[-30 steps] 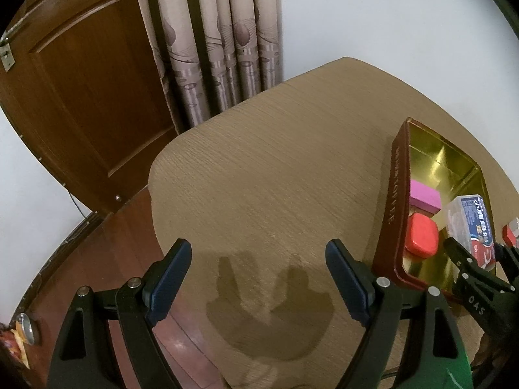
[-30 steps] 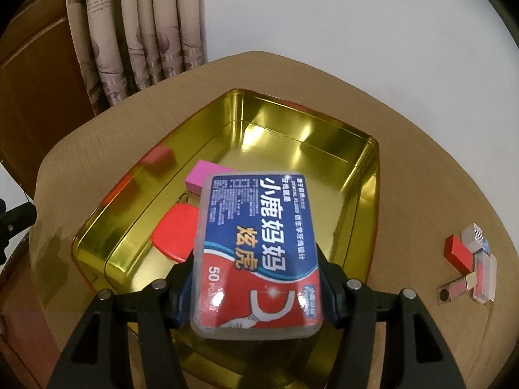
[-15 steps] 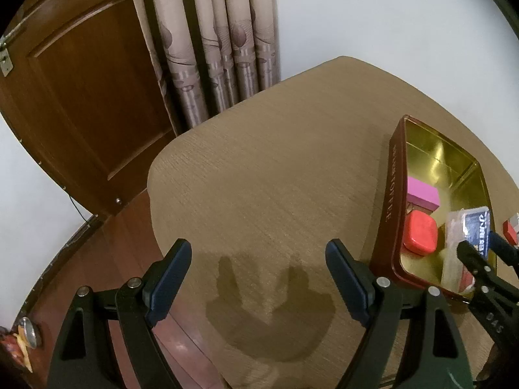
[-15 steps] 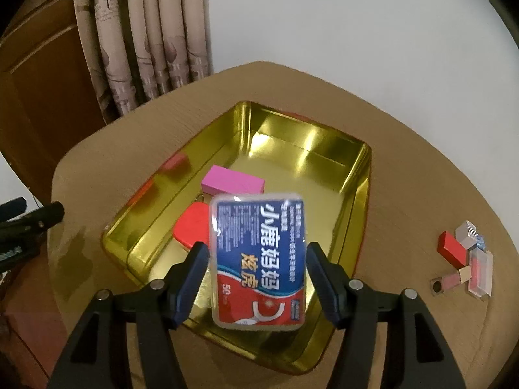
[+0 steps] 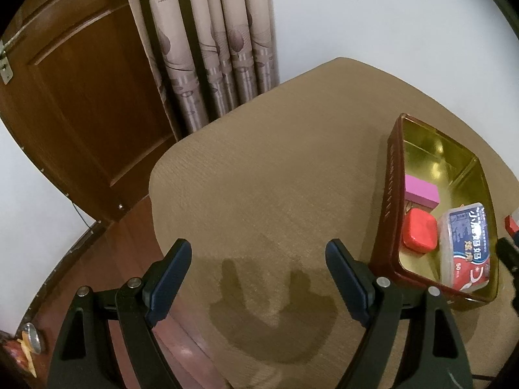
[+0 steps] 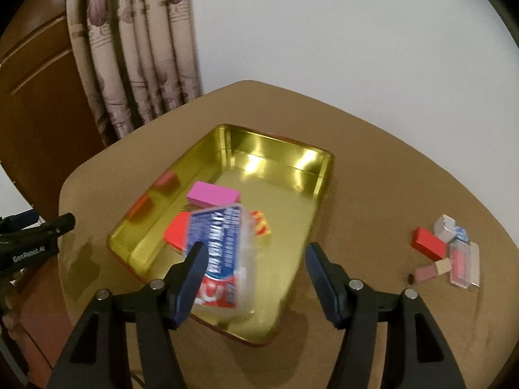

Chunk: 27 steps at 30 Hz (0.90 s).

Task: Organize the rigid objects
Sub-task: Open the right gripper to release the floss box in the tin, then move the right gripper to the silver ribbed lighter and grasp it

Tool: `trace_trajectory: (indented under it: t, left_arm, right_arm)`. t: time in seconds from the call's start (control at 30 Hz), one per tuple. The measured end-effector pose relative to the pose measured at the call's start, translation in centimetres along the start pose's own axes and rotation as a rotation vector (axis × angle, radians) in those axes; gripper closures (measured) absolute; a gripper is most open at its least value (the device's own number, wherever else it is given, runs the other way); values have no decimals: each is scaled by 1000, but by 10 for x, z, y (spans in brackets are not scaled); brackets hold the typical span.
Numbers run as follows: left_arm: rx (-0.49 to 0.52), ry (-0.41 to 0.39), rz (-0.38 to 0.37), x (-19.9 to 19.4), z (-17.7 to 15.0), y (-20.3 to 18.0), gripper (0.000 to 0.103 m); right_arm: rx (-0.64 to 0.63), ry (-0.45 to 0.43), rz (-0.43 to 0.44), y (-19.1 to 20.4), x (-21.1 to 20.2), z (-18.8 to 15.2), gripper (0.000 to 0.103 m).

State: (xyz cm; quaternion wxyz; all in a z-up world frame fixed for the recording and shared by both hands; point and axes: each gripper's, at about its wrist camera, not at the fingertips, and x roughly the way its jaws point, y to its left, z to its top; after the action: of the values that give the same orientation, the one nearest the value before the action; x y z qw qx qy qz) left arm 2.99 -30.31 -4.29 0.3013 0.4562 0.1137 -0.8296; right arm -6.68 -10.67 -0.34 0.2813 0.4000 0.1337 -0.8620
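Note:
A gold tin point(image 6: 324, 175) with a dark red outer wall point(image 5: 389, 201) sits on the tan table. In it lie a pink block point(image 6: 214, 194), a red square case point(image 5: 418, 231) and a clear floss box with a blue and red label point(image 5: 467, 246). The box looks blurred point(image 6: 220, 253) in the right wrist view, below and ahead of my right gripper point(image 6: 254, 248). That gripper is open above the tin's near end, its pads off the box. My left gripper point(image 5: 259, 269) hangs open over bare table left of the tin, holding nothing.
Right of the tin lie a red block point(image 6: 428, 243), a foil-wrapped piece point(image 6: 444, 225), a beige cube point(image 6: 442, 265) and a clear case point(image 6: 464, 262). A wooden door point(image 5: 81, 113) and curtains point(image 5: 211, 48) stand behind the table's far left edge.
My right gripper let go of the floss box and drew up and back from the tin. The box now lies inside the tin. My left gripper has not moved.

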Motion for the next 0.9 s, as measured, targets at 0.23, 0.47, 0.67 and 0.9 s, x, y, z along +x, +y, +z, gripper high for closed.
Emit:
trace_trajectory:
  t: [0.23,0.47,0.67,0.9]
  left_arm:
    - [18,-4,12,0,-2,-3,21]
    - [56,-14,20,0,-4,-14,21]
    - [66,-37,13,-3,-6,-19,21]
    - [111,-67,-17,-8,-8,-32,20]
  right_arm:
    - [74,-1,-81,-58,-11,-21,39]
    - [202,37,-199,-145,-11,-58,39]
    - [308,37,-313,-221,-18,-84,39]
    - [391,23,-355,-279,-14,-90,39]
